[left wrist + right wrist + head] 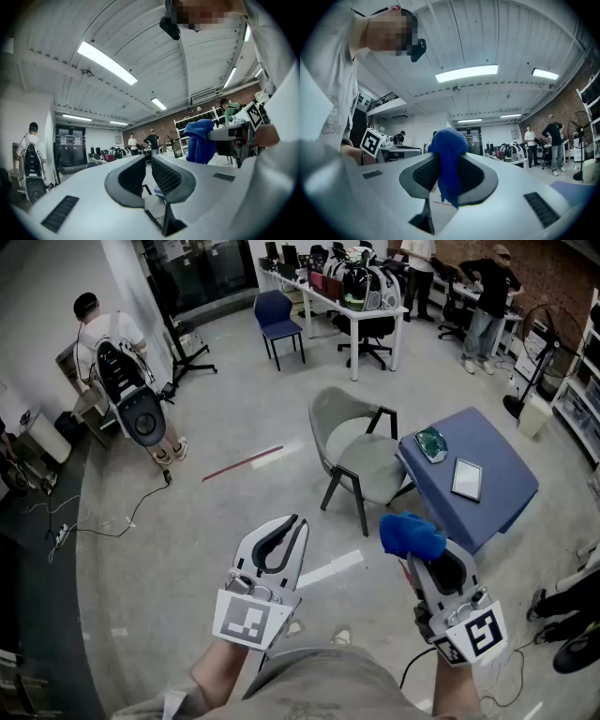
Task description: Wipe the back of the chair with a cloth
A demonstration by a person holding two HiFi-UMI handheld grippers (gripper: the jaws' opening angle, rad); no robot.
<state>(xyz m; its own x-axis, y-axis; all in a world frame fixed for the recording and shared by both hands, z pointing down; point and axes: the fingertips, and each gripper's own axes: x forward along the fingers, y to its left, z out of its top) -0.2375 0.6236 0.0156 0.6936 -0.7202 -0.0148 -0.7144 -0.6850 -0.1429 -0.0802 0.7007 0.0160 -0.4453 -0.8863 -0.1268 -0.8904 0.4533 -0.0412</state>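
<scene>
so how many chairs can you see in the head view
3 clearly: a grey armchair beside the blue table, a blue chair further back, a black office chair at the white desk. More may be hidden among the far desks.

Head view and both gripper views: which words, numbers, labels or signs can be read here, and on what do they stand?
No text is readable.
Left marker cube, right marker cube: black-and-white square patterns only, no letters.
Sheets on the glass door: too small to read.
Tablet: nothing legible.
</scene>
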